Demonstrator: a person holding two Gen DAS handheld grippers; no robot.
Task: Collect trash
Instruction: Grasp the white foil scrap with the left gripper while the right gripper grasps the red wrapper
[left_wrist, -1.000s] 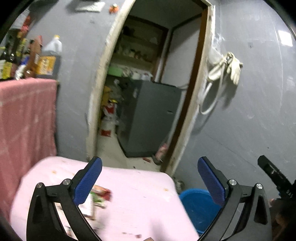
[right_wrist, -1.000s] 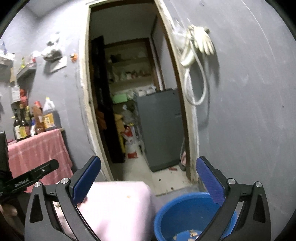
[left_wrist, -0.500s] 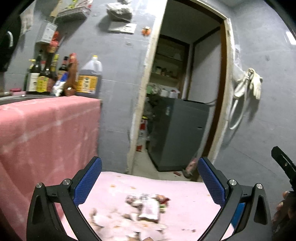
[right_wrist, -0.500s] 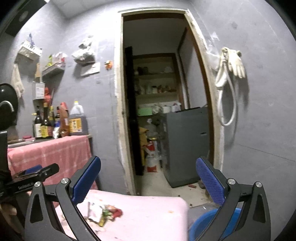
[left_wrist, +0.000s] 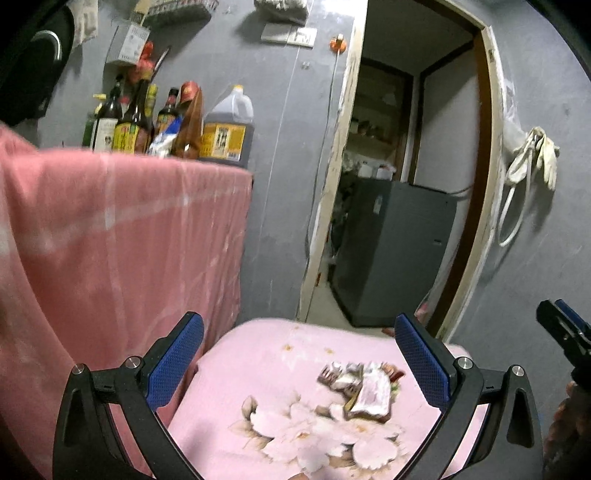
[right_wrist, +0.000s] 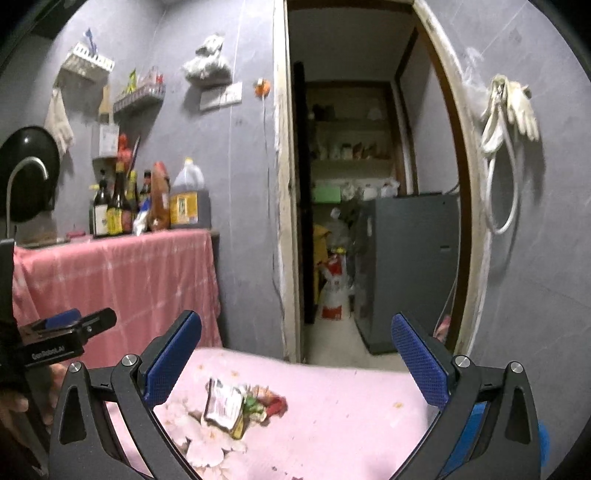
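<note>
A pile of crumpled food wrappers (left_wrist: 365, 387) lies on a pink flowered cloth (left_wrist: 280, 354) over a low table; the same wrappers (right_wrist: 236, 404) show in the right wrist view. My left gripper (left_wrist: 299, 354) hangs open above the table, the wrappers a little right of its middle and below it. My right gripper (right_wrist: 295, 354) is open too, with the wrappers low and left between its fingers, not touched. A blue basin (right_wrist: 476, 417) peeks out behind the right finger at the table's right end. Each gripper shows at the edge of the other's view.
A counter draped in pink checked cloth (right_wrist: 122, 273) carries several bottles and an oil jug (right_wrist: 188, 199) at the left. Straight ahead an open doorway (right_wrist: 354, 221) leads to a grey cabinet (right_wrist: 410, 266). Gloves and a hose (right_wrist: 506, 122) hang on the right wall.
Both views have swung left and up from the blue basin toward the table. The wrappers have come into the middle of both views. Both grippers stayed open.
</note>
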